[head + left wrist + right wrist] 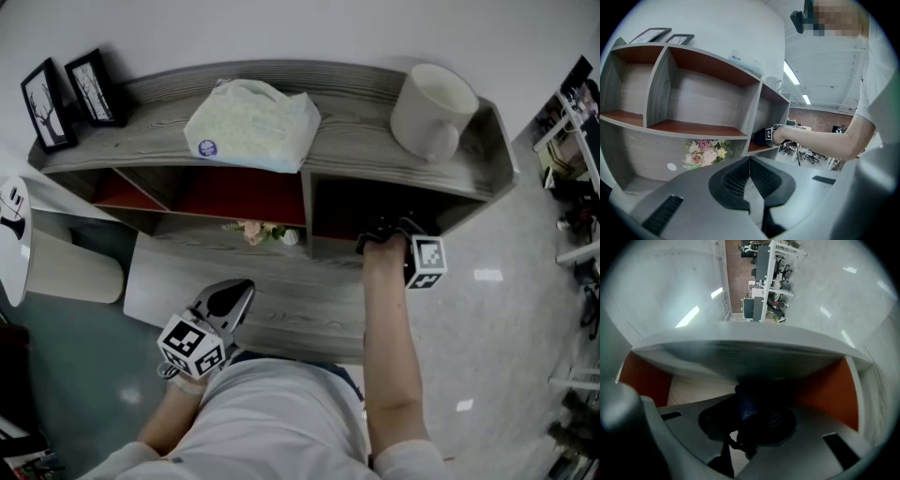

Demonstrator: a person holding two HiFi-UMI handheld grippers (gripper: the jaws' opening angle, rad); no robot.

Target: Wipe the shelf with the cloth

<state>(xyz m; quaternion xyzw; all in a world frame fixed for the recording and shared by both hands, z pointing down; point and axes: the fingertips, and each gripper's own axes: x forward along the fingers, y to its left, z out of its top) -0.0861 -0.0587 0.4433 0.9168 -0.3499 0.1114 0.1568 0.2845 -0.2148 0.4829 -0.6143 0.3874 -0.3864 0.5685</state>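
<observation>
Grey wood-grain shelf (356, 131): inside its red-backed right compartment, the right gripper (751, 420) pinches a crumpled dark cloth (747, 404); the left gripper's (750, 163) fingers touch, empty.

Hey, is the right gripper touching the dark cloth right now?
Touching. The right gripper view shows the right gripper pinching the dark cloth between its jaws.

Office: desks (759, 261), swivel chairs (813, 157), strip lights (790, 73).

R gripper (386, 231) fwd, clamping cloth (746, 408); L gripper (750, 161) closed, low.
</observation>
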